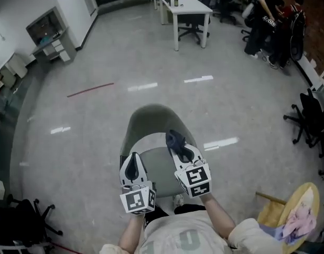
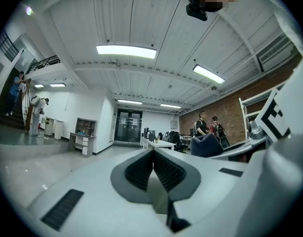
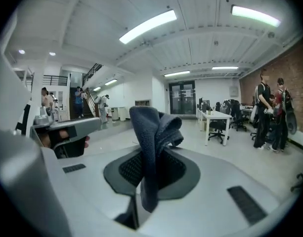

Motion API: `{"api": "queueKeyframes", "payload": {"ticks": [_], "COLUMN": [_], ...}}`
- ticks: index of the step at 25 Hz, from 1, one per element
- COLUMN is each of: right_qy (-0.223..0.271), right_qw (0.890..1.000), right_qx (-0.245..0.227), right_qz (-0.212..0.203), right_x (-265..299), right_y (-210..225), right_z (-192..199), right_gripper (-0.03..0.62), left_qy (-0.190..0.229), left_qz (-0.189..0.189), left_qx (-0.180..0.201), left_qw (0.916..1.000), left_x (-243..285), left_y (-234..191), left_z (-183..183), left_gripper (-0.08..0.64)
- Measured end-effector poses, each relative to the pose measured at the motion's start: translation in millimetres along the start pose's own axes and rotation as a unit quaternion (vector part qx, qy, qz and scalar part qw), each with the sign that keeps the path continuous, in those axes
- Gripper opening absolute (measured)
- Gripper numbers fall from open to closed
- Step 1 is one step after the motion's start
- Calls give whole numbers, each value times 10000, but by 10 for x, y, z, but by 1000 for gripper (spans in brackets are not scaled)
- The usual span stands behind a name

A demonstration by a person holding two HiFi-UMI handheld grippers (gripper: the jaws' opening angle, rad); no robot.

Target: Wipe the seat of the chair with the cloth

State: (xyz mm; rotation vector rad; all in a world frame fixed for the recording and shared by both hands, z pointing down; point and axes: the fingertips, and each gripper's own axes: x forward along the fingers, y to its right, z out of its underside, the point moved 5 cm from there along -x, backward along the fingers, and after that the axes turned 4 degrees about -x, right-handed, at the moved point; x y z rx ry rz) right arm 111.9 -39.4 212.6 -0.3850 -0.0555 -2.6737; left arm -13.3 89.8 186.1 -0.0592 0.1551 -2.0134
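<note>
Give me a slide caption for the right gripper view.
Right gripper clamps a dark cloth, its folds standing above the jaws, office behind.

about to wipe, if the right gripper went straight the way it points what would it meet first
Nothing near: the right gripper, shut on the cloth, points level over the floor, not down at the chair seat. Way looks free, though depth is unclear.

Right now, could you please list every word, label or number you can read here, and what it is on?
No text can be read in any view.
Cubes: only black-and-white square patterns, no words.
Shirt: pale print, cut off by the frame edge, unreadable.
Door: sheets on the glass, too small to read.
</note>
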Motion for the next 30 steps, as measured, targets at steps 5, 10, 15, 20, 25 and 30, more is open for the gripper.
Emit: {"api": "queueKeyframes", "payload": {"ticks": [5,10,15,20,25,30], "right_qy": [348,473,579,645,677,714], "right_qw": [9991,9983,9974,9971,9970,9966], "right_qx": [-241,-339,-433,-407,-378,-407], "right_qz": [-9,65,72,31,42,9], "right_x": [-277,-432,-513,-518,-560,-523], "right_y": [-52,-94,-122,-172,-181,-246], "right_z": [-151,-224,-299,-319,-330,-313], "right_gripper": [49,49,49,49,49,49], "left_qy": [94,266,354,458,500,554], "left_qz": [263,397,517,507,494,476], "left_qx": [172,206,296,329,270,234], "left_qw": [9995,9986,9976,9971,9972,9971], "left_x": [-130,-198,-211,-232,-273,-270], "left_y": [267,390,430,393,369,284], "left_z": [-63,-193,-261,-328,-316,-356], "left_gripper": [15,15,15,15,15,15]}}
